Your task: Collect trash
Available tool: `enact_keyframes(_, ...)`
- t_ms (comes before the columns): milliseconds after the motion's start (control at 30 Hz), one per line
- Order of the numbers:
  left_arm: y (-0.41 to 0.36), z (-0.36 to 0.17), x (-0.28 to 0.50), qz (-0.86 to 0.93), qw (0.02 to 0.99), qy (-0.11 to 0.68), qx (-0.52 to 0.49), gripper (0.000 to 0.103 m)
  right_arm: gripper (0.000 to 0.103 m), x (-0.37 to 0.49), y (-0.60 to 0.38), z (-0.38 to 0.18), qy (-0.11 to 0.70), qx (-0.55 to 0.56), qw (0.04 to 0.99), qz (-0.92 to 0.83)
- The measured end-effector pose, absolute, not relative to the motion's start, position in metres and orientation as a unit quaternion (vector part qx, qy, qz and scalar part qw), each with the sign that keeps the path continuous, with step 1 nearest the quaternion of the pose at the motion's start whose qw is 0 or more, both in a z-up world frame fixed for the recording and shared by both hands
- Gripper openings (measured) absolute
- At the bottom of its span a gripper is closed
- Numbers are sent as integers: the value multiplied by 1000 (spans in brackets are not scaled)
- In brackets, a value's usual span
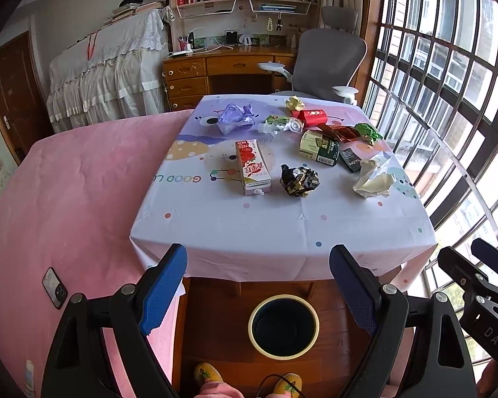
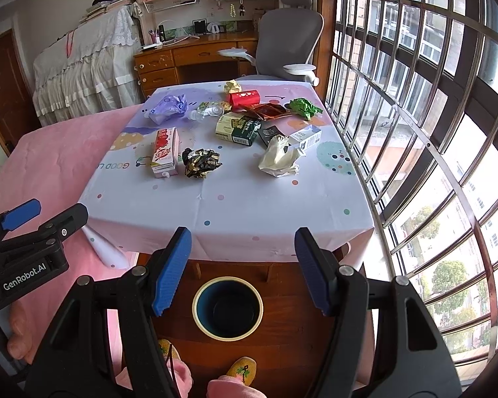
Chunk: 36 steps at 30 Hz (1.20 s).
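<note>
- Both claws hang short of the near edge of the small table under its pale dotted cloth (image 1: pixel 282 229), with the round cream-rimmed dark bin (image 1: pixel 284 326) on the wooden floor below and between their fingers.
- The left gripper (image 1: pixel 259 290) is spread wide and holds nothing; the right gripper (image 2: pixel 242 265) is likewise wide apart and empty.
- The trash lies ahead of and above both claws on the cloth. Nearest are the crumpled black-and-gold foil wrapper (image 2: pixel 201 163) and the red-and-white drink carton (image 1: pixel 253 167).
- The carton's long axis runs roughly away from the claws, spout end nearest.
- By my reckoning the carton favours the left claw, and the crumpled white paper wad (image 2: pixel 279 161) the right.
- Legible writing: "GOOD LU" on the cloth, "otti" on the foil, "GenRobot.AI" and "DAS" on the gripper bodies.
</note>
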<state>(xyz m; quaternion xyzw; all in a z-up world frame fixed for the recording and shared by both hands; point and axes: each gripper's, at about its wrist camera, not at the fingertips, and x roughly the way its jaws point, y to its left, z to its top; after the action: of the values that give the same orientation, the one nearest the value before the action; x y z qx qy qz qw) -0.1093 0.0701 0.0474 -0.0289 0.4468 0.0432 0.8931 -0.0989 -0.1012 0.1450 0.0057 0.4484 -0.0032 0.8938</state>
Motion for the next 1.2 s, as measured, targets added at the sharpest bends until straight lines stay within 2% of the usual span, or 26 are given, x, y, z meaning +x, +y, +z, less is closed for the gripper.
enact_keyframes(267, 67, 30, -101, 32, 880, 473, -41, 89, 62, -92, -90, 132, 461, -11, 887, 23)
enact_keyframes(1200, 79, 23, -84, 55, 879, 470, -59, 89, 62, -61, -75, 111, 471, -19, 880, 52)
